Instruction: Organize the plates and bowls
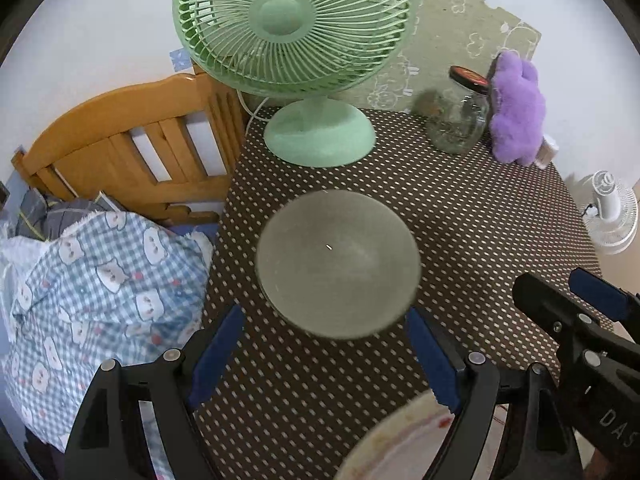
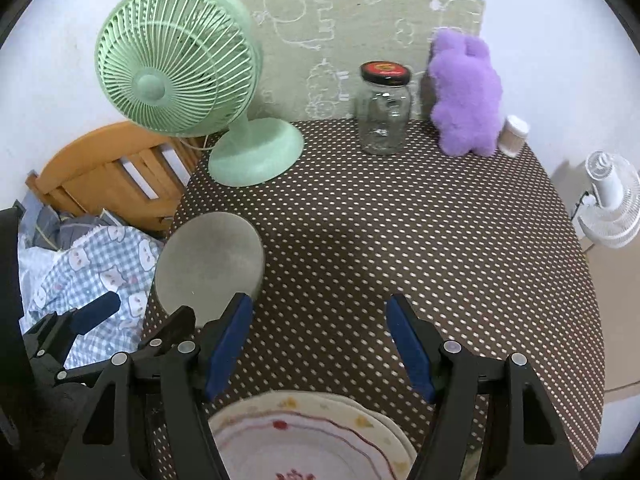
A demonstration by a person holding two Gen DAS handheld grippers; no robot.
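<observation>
The left black plastic tongs (image 1: 324,354) are showing two angular, cut-out arms, each tipped with a long blue rubber pad and studded with round silver screws. The right black plastic tongs (image 2: 318,344) are wearing the same blue pads and silver screws; white letters "DAS" are showing on their body in the left wrist view.

A white wall (image 2: 72,64) backs the table (image 2: 440,248), which wears a brown cloth dotted with white. A pale green sheet with cartoon outlines (image 2: 320,40) is stuck to the wall behind it. At the table's far edge stand a mint-green desk fan (image 2: 176,72), a glass jar with a dark lid (image 2: 384,116) and a purple plush toy (image 2: 466,96). To the left, a wooden headboard (image 1: 120,136) and a checked blue blanket (image 1: 100,280); on the right, a white floor fan (image 2: 608,204) on a beige floor.
</observation>
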